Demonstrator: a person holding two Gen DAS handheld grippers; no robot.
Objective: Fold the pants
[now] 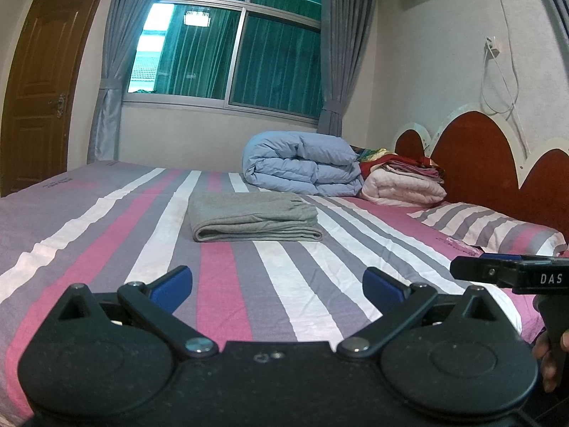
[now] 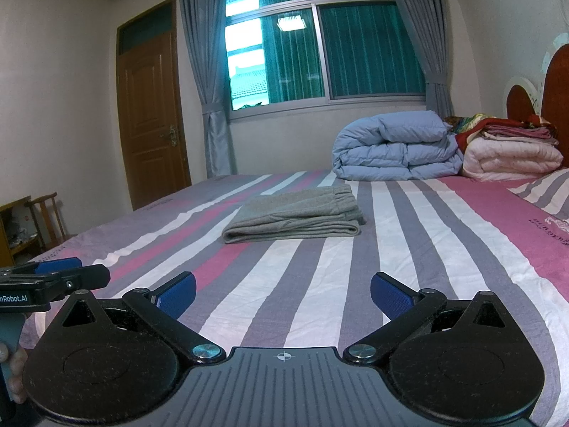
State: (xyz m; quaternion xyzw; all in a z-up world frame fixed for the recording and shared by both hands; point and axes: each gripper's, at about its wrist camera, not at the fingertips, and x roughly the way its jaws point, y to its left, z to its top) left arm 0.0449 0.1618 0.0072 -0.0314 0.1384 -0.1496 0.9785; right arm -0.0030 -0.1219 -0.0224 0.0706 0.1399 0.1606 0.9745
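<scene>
Nearest to us, at six o'clock in each wrist view, sit our two tools. Our left gripper (image 1: 277, 286) has its blue pads spread wide with nothing between them, only striped sheet showing through the gap. Our right gripper (image 2: 283, 293) is the same — spread apart and empty. Each one also shows at the edge of the other's view: the right at about three o'clock in the left view, the left at about nine o'clock in the right view. Both hang above the near part of the bed (image 1: 89, 235), well apart from the clothing.

Further out, toward twelve o'clock from the left gripper and about eleven o'clock from the right, the gray pants (image 1: 254, 221) lie on the striped sheet as a compact, layered rectangle. The gathered waistband end faces the headboard side, the rounded fold edge faces us, and the layers look fairly square and flat.

We judge the folding done, or all but done — what may be left is at most a little smoothing of the stack.

Beyond the pants, near one o'clock, a rolled blue quilt (image 1: 302, 163) rests beside a pink blanket stack (image 1: 405, 185), with the window (image 1: 227, 42) behind.
</scene>
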